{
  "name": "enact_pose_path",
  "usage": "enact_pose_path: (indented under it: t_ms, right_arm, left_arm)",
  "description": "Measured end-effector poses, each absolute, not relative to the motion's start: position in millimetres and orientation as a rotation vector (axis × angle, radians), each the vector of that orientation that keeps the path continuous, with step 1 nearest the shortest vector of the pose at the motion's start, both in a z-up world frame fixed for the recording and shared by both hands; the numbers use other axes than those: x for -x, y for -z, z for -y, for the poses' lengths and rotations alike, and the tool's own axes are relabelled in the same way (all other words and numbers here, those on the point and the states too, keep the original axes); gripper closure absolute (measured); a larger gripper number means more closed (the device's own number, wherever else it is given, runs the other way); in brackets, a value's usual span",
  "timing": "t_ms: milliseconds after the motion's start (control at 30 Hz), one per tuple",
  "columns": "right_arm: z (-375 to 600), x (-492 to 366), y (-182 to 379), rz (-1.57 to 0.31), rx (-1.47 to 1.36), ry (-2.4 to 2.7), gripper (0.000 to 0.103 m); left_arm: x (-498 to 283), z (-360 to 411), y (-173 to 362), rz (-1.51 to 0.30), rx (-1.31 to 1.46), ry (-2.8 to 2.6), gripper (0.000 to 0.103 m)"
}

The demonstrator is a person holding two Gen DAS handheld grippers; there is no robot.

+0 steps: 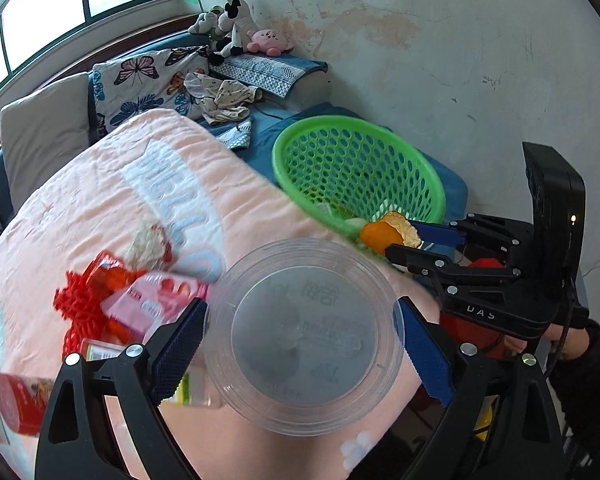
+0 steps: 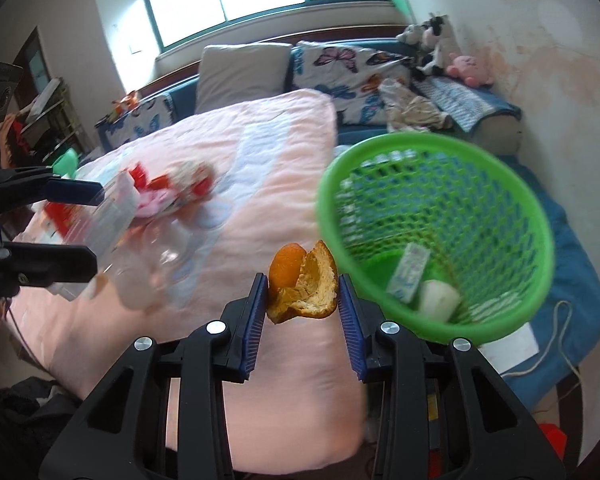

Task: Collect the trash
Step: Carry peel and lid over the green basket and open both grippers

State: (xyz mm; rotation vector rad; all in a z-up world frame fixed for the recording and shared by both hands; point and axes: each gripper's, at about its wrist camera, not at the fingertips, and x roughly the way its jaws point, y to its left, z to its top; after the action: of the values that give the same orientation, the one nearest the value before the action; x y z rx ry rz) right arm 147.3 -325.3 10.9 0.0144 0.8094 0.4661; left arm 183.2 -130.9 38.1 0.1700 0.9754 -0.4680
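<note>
The left gripper point(image 1: 302, 344) has its jaws clamped on a clear plastic tub point(image 1: 304, 336). The tub fills the middle of the left wrist view. There is pale writing on its bottom, but it is too faint to read.

The right gripper point(image 2: 302, 300) has its jaws clamped on a piece of orange peel point(image 2: 302, 288). The peel sits just at 9 o'clock of the green basket point(image 2: 532, 208). In the left wrist view the right gripper's black body shows the letters "UAS".

The green basket stands on a blue sheet at 2 o'clock of the pink blanket point(image 2: 260, 152). Inside it lie a white wrapper point(image 2: 408, 278) and a white cup point(image 2: 438, 300).

More trash lies on the pink blanket at 9 o'clock of the tub: a pink packet point(image 1: 156, 304), a red net point(image 1: 80, 308) and a red can point(image 1: 20, 402). Their words are too blurry to read. Big white letters are stitched on the blanket, but I cannot make them out.
</note>
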Motion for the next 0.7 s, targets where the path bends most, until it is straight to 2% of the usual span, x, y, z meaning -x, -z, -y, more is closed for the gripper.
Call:
enact_pose_path:
  t_ms: [267, 700]
  right_arm:
    - [366, -177, -14, -0.806, -0.039, -0.371, 0.066]
    - [403, -199, 10, -0.852, -0.105, -0.306, 0.065]
  left_arm:
    - [-223, 173, -46, -0.978, -0.164, 0.483, 0.013]
    - [-281, 237, -19, -1.032, -0.194, 0.485, 0.013]
